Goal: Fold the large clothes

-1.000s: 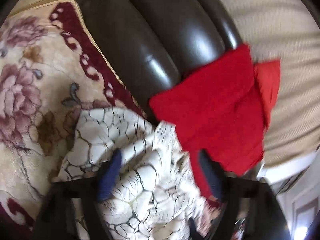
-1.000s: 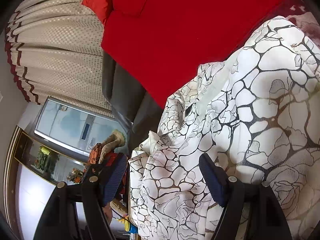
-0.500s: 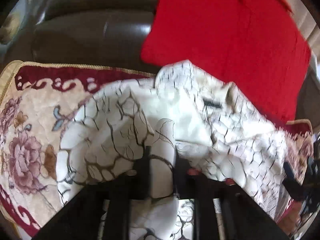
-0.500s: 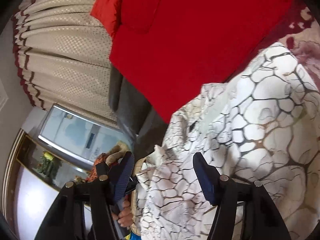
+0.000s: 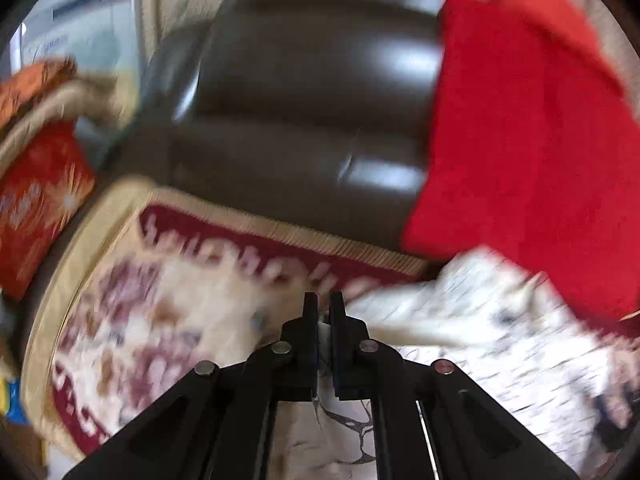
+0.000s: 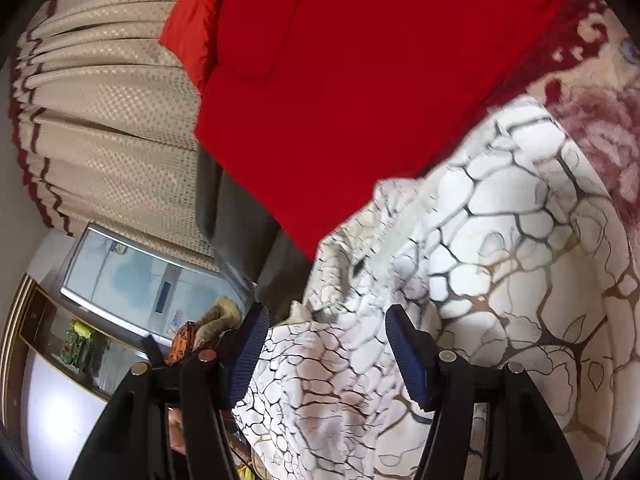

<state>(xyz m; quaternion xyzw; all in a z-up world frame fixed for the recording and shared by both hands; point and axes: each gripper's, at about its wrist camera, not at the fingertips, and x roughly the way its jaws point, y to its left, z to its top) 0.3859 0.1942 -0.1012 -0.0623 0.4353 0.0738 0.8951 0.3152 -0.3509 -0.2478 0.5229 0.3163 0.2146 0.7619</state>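
The left gripper (image 5: 323, 304) pinches the white crackle-print garment (image 6: 500, 248), which lies on the flowered sofa cover (image 5: 132, 312) by its back edge. The right gripper (image 6: 326, 344) gapes around a bunch. That thin pinch might slip out if tugged.

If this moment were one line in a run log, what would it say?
step: folding | left gripper: shut on white patterned garment | right gripper: open around garment bunch | surface: floral sofa cover | nearby: red cushion
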